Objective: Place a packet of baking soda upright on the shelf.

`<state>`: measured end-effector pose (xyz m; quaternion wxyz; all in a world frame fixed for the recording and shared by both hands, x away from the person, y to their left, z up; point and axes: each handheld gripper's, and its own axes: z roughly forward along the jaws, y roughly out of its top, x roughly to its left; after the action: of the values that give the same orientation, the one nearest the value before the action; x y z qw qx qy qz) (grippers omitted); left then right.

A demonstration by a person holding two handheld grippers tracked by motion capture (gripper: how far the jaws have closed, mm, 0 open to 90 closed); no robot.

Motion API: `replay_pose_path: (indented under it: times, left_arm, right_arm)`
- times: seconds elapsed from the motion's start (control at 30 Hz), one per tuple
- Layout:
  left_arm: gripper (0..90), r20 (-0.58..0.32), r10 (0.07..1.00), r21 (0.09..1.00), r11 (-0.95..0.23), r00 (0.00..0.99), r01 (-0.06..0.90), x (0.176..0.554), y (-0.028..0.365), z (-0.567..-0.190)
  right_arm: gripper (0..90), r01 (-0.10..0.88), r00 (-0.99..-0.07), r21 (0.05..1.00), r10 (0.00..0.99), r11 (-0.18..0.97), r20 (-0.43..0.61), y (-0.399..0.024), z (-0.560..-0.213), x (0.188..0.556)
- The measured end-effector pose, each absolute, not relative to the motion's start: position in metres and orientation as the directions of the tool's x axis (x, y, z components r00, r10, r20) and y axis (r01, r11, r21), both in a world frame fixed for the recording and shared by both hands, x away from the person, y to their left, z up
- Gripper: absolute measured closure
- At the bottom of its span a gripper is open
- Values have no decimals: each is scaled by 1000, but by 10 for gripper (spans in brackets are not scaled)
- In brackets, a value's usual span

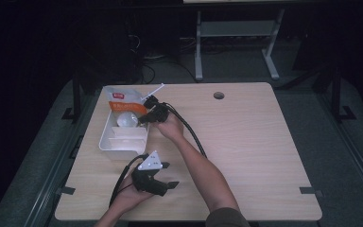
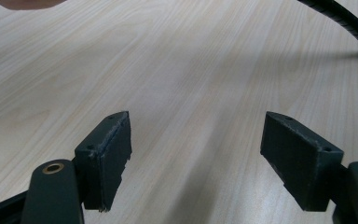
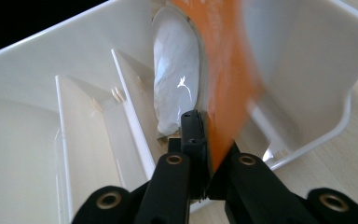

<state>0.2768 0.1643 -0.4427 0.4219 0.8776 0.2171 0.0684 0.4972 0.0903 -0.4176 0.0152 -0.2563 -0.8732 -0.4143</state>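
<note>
Nearest the person, the left gripper (image 1: 163, 185) rests on the table (image 1: 246, 142) with jaws wide apart and nothing between them. Farther off, the right gripper (image 1: 144, 118) is clamped on an orange-and-white bag (image 3: 223, 88), which sits in the white tray (image 1: 105, 142), apparently in its far compartment.

The counter (image 2: 177, 70) is pale wood-grain laminate, smooth with a soft sheen. The white tray (image 3: 303, 56) looks like moulded plastic, smooth and slightly glossy, and the orange-and-white pouch (image 3: 223, 70) in it is thin glossy film, crinkled where its clear window catches the light. Each hand-held gripper, the left (image 2: 198, 158) and the right (image 3: 205, 154), has matt black jaws with rough-edged rubbery pads and brass-coloured metal rivets.
</note>
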Motion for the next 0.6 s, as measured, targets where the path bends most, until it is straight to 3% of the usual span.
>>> replay_pose_path:
  times: [0.03, 0.2, 0.4, 0.6]
  left_arm:
    - [243, -62, 438, 769, -551, 897, 323, 277, 165, -443]
    - [243, -65, 440, 770, -548, 896, 325, 278, 165, -443]
    - [243, -62, 441, 770, -550, 895, 325, 278, 164, -443]
    - [241, -64, 441, 768, -551, 895, 326, 277, 163, -444]
  right_arm:
    - [829, 461, -869, 715, 430, 526, 245, 89, -416, 498]
    - [795, 460, -870, 743, 417, 486, 265, 85, -409, 498]
    - [892, 463, -865, 768, 415, 444, 281, 78, -404, 500]
    - [892, 486, -851, 760, 429, 431, 301, 77, -406, 502]
